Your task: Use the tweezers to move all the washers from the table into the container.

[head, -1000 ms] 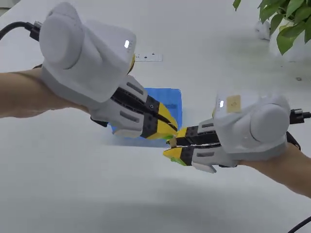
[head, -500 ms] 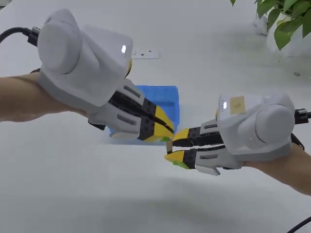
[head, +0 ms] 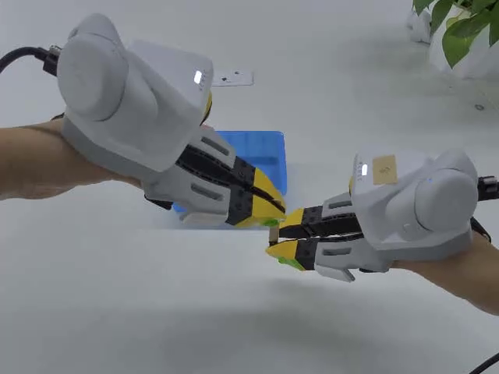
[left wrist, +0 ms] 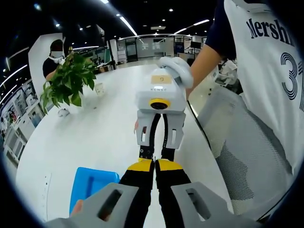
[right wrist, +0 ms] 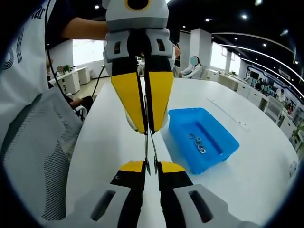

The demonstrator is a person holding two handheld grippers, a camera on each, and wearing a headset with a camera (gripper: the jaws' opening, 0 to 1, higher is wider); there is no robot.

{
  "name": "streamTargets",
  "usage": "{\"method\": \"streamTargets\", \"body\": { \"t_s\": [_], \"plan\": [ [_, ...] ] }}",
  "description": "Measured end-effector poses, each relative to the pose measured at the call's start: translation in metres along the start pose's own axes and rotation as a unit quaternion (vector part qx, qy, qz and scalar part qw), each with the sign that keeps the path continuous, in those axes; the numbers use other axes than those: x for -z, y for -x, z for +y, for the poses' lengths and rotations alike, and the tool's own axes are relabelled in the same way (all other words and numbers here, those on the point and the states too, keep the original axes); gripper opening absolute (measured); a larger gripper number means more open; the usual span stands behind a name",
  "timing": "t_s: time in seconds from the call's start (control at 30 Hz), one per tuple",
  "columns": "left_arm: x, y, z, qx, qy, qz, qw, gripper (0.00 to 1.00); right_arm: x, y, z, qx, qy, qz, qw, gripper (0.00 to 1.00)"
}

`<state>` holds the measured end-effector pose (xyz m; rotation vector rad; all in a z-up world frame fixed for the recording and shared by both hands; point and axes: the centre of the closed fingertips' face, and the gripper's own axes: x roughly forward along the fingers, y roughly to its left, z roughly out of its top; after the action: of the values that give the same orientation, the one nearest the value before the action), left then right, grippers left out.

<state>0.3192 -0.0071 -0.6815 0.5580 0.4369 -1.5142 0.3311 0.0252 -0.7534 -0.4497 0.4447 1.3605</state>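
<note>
My left gripper [head: 273,209] reaches in from the upper left, its yellow jaws shut on thin metal tweezers [right wrist: 149,142]. The tweezers run down from the left gripper [right wrist: 145,128] to my right gripper [right wrist: 151,167], whose yellow jaws are closed around the tweezer tips. Both grippers meet tip to tip just above the white table, the right gripper [head: 274,240] coming from the right. The blue container [head: 269,152] lies just behind them; several washers [right wrist: 198,142] lie inside the container [right wrist: 223,142]. The left gripper view faces the right gripper [left wrist: 156,154] head-on.
A potted plant [head: 460,31] stands at the far right of the white table [head: 117,312]. A white strip [head: 234,78] lies behind the container. A mesh chair [left wrist: 237,156] and the person's torso are at the table's near edge.
The head camera has shifted slightly. Both grippers stay tip to tip, and the right one sits a little lower than before.
</note>
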Motion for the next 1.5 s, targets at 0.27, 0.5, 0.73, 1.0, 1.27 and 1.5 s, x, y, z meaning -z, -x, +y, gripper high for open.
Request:
{"method": "streamTargets", "body": {
  "t_s": [0.27,0.5,0.73,1.0,1.27,1.5],
  "plan": [
    [0.003,-0.003,0.004,0.001,0.003,-0.004,1.0,0.06,0.005,0.003,-0.005,0.013,0.001,0.002,0.9999,0.1],
    [0.005,-0.009,0.008,-0.002,0.0,0.002,1.0,0.06,0.013,0.002,-0.013,0.027,0.003,0.01,0.9996,0.1],
    [0.013,-0.011,0.013,-0.002,0.004,0.01,0.9999,0.06,0.016,-0.007,-0.017,0.027,0.0,0.014,0.9995,0.11],
    [0.02,-0.012,0.016,-0.002,0.011,0.014,0.9998,0.06,0.02,-0.011,-0.018,0.024,-0.008,0.014,0.9996,0.11],
    [0.025,-0.016,0.018,0.001,0.015,0.018,0.9997,0.06,0.024,-0.015,-0.018,0.018,-0.018,0.012,0.9996,0.12],
    [0.03,-0.018,0.018,0.004,0.02,0.02,0.9996,0.06,0.028,-0.018,-0.019,0.018,-0.018,0.017,0.9995,0.12]
  ]
}}
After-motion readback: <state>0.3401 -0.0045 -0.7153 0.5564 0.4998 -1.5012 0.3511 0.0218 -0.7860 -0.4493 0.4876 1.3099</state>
